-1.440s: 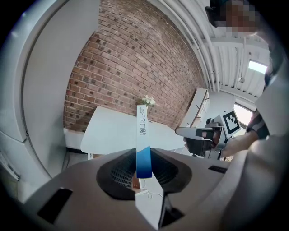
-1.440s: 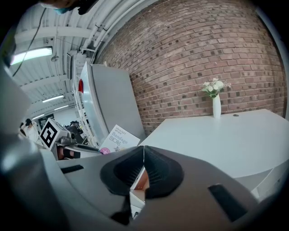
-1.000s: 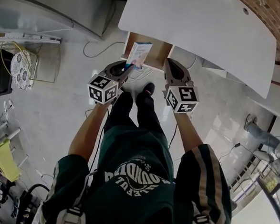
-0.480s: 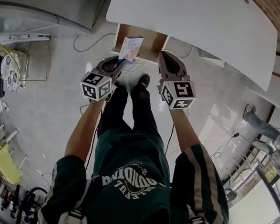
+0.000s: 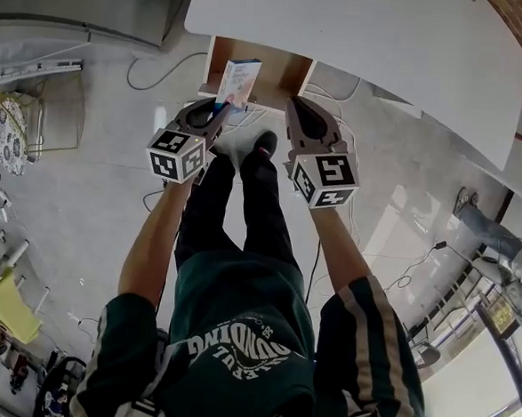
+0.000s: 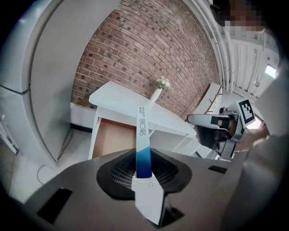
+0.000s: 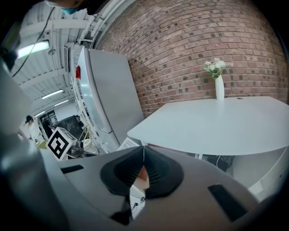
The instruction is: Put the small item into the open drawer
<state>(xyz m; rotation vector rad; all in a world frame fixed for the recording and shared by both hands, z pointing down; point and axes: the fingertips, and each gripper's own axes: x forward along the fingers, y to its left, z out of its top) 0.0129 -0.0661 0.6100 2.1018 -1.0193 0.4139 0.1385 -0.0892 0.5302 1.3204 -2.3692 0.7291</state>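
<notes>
One small box (image 5: 238,82), clenched in the left gripper's (image 5: 216,113) jaws, nears the open drawer (image 5: 281,71) at 12 o'clock; right gripper (image 5: 296,108) jaws clenched, empty; next, probably lower in and release

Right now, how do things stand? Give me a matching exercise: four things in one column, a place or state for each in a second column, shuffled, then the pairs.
Things:
1. left tool
2. right tool
3. drawer
4. vase

Place or state:
A. upright on the table
B. shut, nothing between the jaws
C. pulled out under the table
D. shut on the box

Pairs: 1-D, 2-B, 3-C, 4-A
</notes>
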